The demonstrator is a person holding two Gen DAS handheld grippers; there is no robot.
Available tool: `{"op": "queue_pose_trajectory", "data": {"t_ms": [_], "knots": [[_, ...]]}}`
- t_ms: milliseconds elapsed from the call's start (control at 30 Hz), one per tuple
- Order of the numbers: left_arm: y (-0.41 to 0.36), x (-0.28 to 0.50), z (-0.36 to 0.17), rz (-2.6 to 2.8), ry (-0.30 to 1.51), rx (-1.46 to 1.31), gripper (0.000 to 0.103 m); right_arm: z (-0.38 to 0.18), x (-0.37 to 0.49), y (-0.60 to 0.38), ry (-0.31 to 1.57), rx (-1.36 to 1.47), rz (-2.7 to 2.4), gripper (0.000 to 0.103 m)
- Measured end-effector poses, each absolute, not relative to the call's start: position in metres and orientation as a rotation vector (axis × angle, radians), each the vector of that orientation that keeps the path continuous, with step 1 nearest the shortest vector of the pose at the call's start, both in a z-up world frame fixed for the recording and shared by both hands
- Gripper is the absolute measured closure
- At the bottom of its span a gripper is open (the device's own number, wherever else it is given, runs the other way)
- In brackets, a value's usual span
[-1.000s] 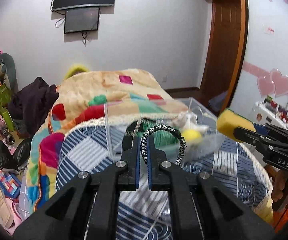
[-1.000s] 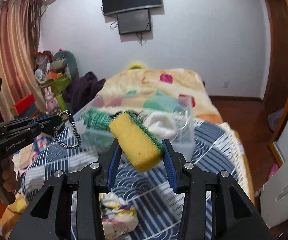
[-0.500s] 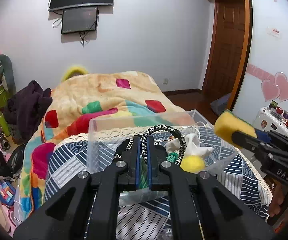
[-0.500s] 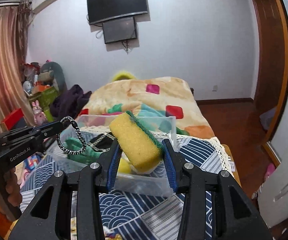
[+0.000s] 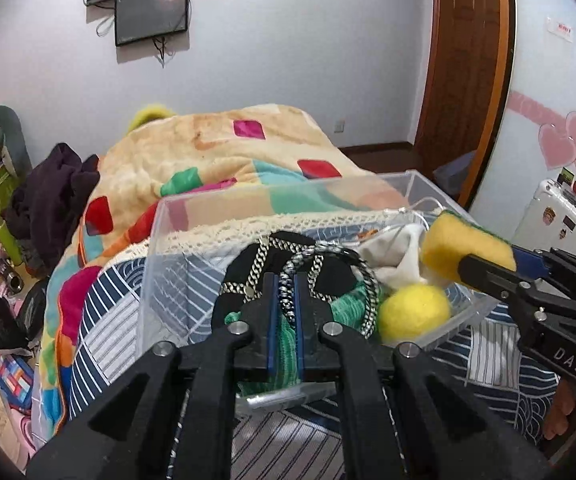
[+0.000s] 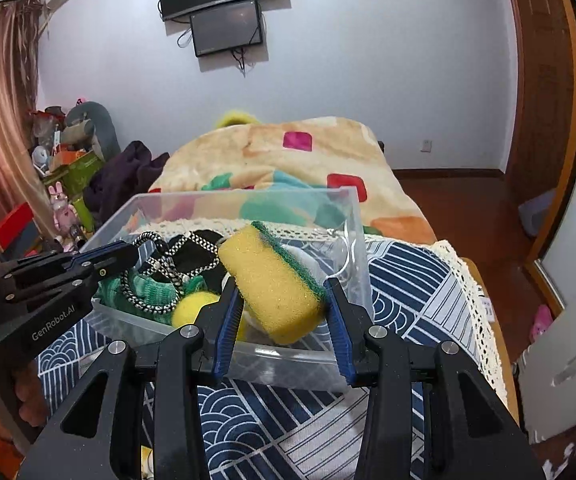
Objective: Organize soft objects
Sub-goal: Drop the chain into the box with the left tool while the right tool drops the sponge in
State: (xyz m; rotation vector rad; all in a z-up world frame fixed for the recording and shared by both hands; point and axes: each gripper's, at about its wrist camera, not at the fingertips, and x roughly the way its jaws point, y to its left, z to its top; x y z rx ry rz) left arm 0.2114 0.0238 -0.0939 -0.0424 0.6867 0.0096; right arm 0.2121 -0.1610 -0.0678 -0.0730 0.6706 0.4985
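Observation:
A clear plastic bin (image 5: 156,264) (image 6: 354,240) stands on the striped bedspread. In it lie a yellow ball (image 5: 414,312) (image 6: 192,306), a green knit cloth (image 5: 288,336), a black cloth with chains (image 5: 284,252) and a white cloth (image 5: 388,252). My left gripper (image 5: 284,292) (image 6: 128,254) is shut on a black-and-white braided rope loop (image 5: 364,280) (image 6: 148,300), held over the bin. My right gripper (image 6: 284,308) (image 5: 484,268) is shut on a yellow sponge with a green scrub side (image 6: 272,280) (image 5: 464,244), over the bin's near right part.
A colourful blanket (image 5: 216,152) is heaped on the bed behind the bin. Clutter, toys and dark clothing (image 5: 48,196) lie at the left. A wooden door (image 5: 464,60) and a white case (image 5: 560,216) are at the right. A small bundle lies partly hidden below the right gripper.
Both grippers have moved forward toward the bin, which looms larger. The rope loop and the sponge now hang over the bin's contents. Both grips are unchanged.

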Motion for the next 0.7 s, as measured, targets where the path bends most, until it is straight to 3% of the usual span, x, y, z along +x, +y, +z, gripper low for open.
{"op": "queue_pose_trajectory", "data": {"t_ms": [167,267,400,600,700], "knots": [[0.025,0.205,-0.095,-0.014,0.697,-0.049,0.089,-0.069,0.211,-0.159,0.68,-0.086,0.504,0.063],[0.023,0.199,-0.093,-0.027,0.695,-0.053,0.078,-0.067,0.212,-0.158,0.683,-0.098,0.502,0.063],[0.019,0.185,-0.088,-0.045,0.676,-0.053,0.055,-0.066,0.211,-0.161,0.683,-0.095,0.514,0.057],[0.016,0.156,-0.075,-0.041,0.626,-0.027,0.038,-0.06,0.199,-0.165,0.658,-0.13,0.5,0.055],[0.02,0.144,-0.07,-0.046,0.611,-0.052,0.035,-0.054,0.19,-0.166,0.628,-0.149,0.494,0.043]]}}
